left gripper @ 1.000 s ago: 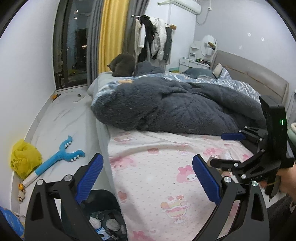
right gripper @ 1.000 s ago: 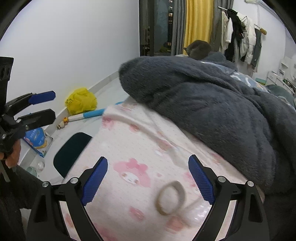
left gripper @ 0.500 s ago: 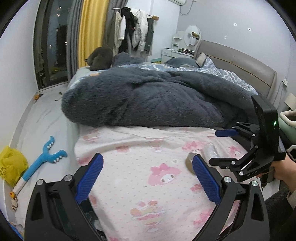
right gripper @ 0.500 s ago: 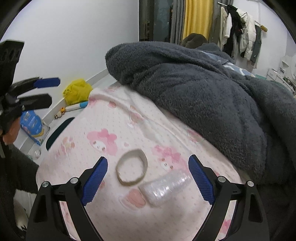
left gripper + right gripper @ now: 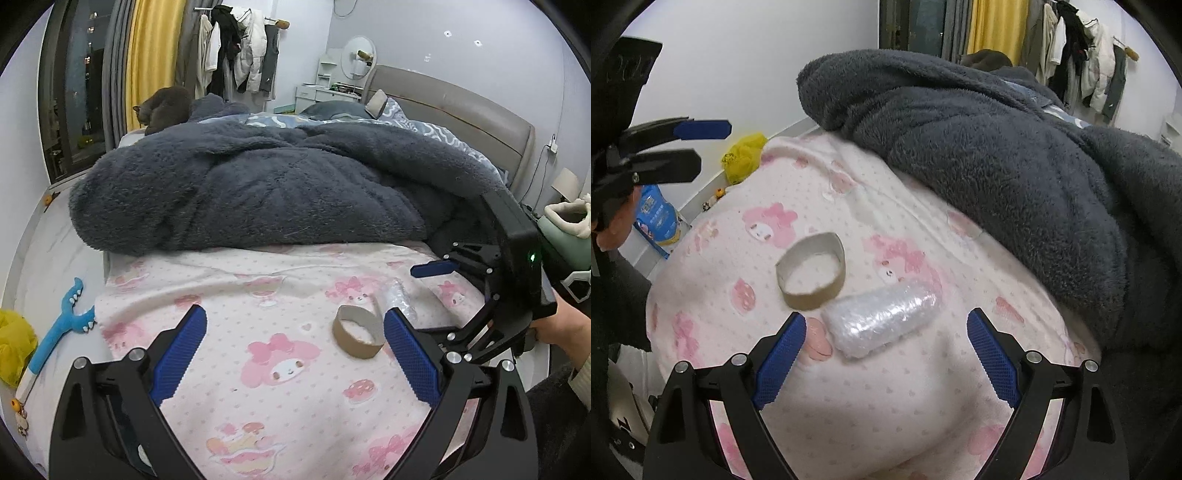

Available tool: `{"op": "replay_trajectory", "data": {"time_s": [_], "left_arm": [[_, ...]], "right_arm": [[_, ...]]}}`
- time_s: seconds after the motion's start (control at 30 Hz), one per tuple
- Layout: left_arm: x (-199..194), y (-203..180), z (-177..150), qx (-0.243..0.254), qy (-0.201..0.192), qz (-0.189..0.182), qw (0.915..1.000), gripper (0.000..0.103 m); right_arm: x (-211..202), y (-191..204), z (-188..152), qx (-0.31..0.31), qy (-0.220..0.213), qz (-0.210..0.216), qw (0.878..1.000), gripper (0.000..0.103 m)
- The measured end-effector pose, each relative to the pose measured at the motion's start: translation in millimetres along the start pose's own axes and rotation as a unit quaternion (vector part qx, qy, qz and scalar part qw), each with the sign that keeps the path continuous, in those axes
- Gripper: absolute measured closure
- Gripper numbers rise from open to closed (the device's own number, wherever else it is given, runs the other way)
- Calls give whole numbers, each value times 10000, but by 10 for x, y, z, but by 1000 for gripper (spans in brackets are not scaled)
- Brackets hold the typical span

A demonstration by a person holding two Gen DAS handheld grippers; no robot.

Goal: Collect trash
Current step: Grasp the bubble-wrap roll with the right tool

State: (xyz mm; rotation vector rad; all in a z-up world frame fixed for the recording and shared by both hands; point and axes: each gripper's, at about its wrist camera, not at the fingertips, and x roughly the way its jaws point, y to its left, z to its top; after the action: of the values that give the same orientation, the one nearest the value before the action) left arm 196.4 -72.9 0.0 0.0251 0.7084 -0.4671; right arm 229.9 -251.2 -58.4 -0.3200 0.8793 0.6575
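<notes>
- Lying on the floor at far left are a yellow bag (image 5: 14,347) and a blue toy (image 5: 61,325), both well apart from the bed; whether they count as trash I cannot tell.
- The left gripper (image 5: 295,354) hovers over the pink sheet (image 5: 229,295), fingers spread wide and holding nothing.
- Just inside its right finger sits the cardboard ring (image 5: 357,336), resting on the sheet, not yet picked up.
- Beside the ring lies the bubble-wrap roll (image 5: 882,317), near or touching the ring's edge, also not collected.
- The right gripper (image 5: 886,354) hangs over that roll with fingers wide apart and empty; the roll lies between them, so it looks like the likelier first grab.
- Judging by this, both pieces are left to gather, and no bin shows now.
- Further right and behind, the grey blanket (image 5: 997,147) piles close to the roll and could snag a finger.
- A cat (image 5: 166,107) rests at the bed's far end, well clear.
</notes>
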Motion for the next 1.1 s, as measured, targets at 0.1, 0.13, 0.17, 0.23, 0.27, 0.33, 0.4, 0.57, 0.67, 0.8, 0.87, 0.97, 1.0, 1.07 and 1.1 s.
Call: {"op": "replay_trajectory", "data": {"time_s": [0.1,0.13,0.17,0.23,0.27,0.33,0.4,0.57,0.67,0.8,0.87,0.97,1.0,1.07,1.1], "left_arm": [[89,-72,-6,21,95,-81,9999,5],[110,-93,-10,41,130,-101,9999,6],[140,-118,-15,72,173,-130,9997,6],[201,-176,-39,151,256,-222,9993,6],[226,-208,-47,192,279,-272,9991,6],[269,-252,-57,258,312,-339,9986,7],[322,-292,-67,291,364,-407,9981,8],[495,-331,-95,271,573,-456,9969,16],[587,-364,-123,221,682,-533,9960,18],[690,-415,-157,258,833,-520,9948,21],[728,-430,-165,260,880,-512,9945,22],[765,-462,-177,269,911,-526,9941,24],[782,-477,-178,281,928,-519,9939,24],[832,-498,-190,305,987,-469,9935,28],[859,-509,-201,323,1023,-426,9933,29]], "right_arm": [[55,-30,-32,13,-41,73,10000,13],[73,-40,-36,10,-37,71,10000,13],[93,-51,-39,-19,-47,80,10000,13],[104,-69,-41,-65,-96,83,9999,13],[104,-90,-44,-69,-144,109,9998,13],[88,-127,-41,-48,-250,157,9996,13],[75,-154,-32,-25,-354,246,9991,13],[131,-110,-24,-185,-340,396,9985,27],[186,-75,-39,-311,-215,424,9984,35],[133,-76,-62,-343,-249,372,9984,40],[67,-114,-64,-296,-311,314,9986,40],[-27,-198,-74,-138,-422,232,9987,40],[-56,-232,-80,-69,-460,233,9986,40],[-102,-290,-90,48,-512,218,9984,40],[-122,-313,-97,88,-532,209,9983,40]]}}
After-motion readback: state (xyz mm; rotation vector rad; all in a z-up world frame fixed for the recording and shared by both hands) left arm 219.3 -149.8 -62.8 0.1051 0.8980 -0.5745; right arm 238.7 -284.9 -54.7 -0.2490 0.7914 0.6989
